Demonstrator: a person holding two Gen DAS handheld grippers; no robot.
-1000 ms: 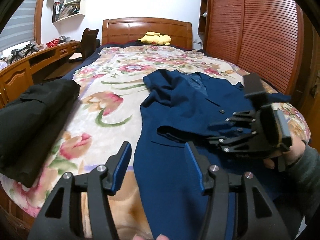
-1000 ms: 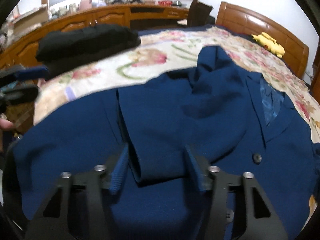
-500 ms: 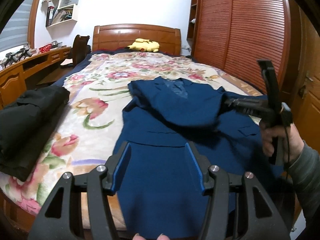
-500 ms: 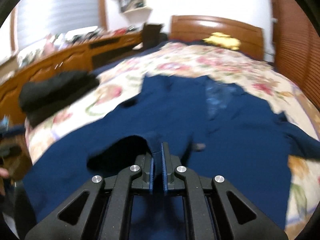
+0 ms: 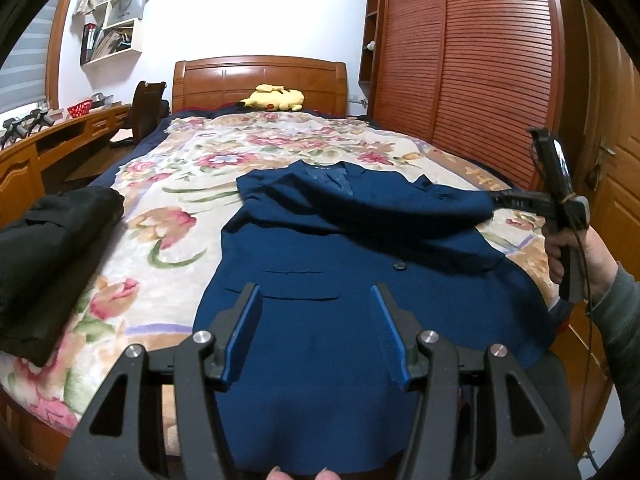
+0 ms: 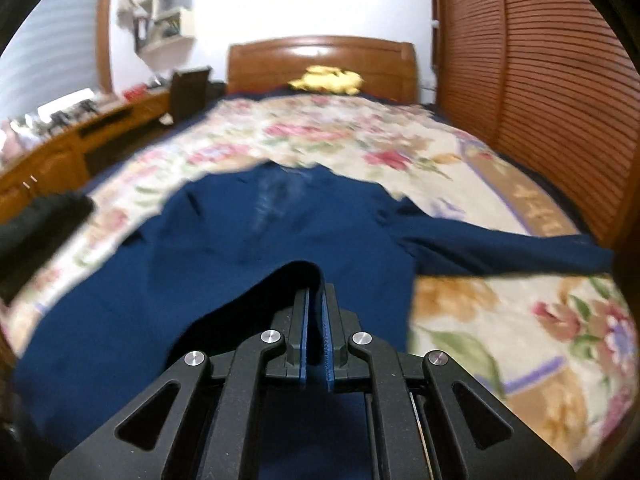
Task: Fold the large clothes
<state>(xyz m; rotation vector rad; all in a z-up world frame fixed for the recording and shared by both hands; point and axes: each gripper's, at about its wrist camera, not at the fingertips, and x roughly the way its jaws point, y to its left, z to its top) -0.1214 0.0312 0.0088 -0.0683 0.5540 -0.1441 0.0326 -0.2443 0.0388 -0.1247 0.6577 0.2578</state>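
Observation:
A navy blue suit jacket (image 5: 340,264) lies face up on the flowered bed, collar toward the headboard. My right gripper (image 6: 315,304) is shut on the cuff of its left sleeve (image 6: 280,292) and holds the sleeve stretched across the jacket's front to the right; it also shows in the left wrist view (image 5: 516,200), at the bed's right side. The jacket's other sleeve (image 6: 508,252) lies spread to the right. My left gripper (image 5: 316,328) is open and empty, above the jacket's lower hem near the foot of the bed.
A folded black garment (image 5: 52,256) lies on the bed's left edge. A yellow plush toy (image 5: 274,98) sits at the headboard. A wooden desk (image 5: 52,140) runs along the left, slatted wardrobe doors (image 5: 460,60) along the right.
My right gripper closed on the sleeve cuff and pulled it up and across to the right. The left gripper drew back toward the bed's foot, still open.

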